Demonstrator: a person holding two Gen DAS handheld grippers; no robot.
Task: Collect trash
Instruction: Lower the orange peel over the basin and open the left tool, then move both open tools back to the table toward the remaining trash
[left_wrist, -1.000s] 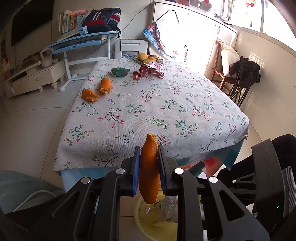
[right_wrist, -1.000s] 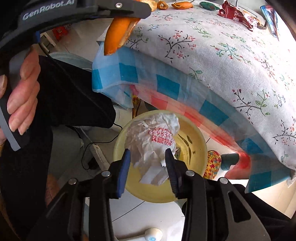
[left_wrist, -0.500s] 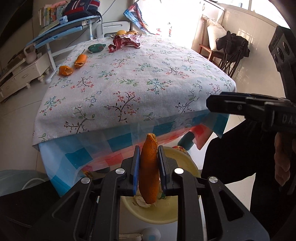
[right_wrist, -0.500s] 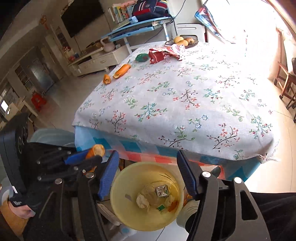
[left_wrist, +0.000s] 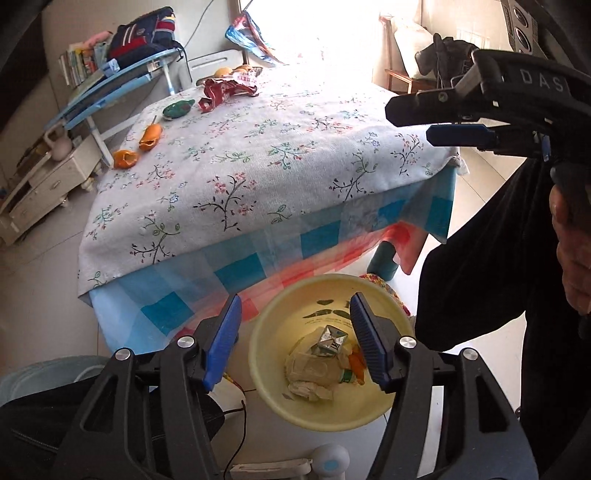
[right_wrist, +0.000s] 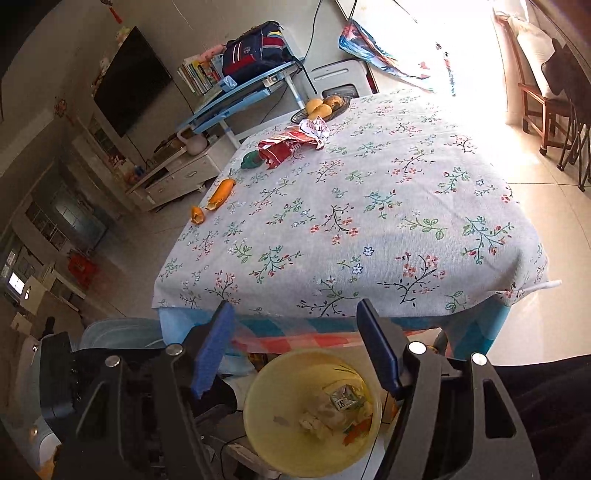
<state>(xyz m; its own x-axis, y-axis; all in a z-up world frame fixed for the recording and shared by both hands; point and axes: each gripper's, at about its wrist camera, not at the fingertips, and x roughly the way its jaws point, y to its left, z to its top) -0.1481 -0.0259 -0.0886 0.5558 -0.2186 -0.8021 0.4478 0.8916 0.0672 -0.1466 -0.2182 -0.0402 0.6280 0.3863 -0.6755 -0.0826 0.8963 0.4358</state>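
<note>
Orange peel (left_wrist: 356, 363) now lies in the bin (left_wrist: 266, 354); left gripper (left_wrist: 295, 341), clamped on it 0.5 s ago, gapes wide. Right gripper (right_wrist: 295, 349) wide, empty. 2 peels (left_wrist: 138, 147) remain on table (left_wrist: 295, 147).

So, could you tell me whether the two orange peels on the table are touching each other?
Apart: the right wrist view shows floral tablecloth between the long peel and the small peel.
</note>
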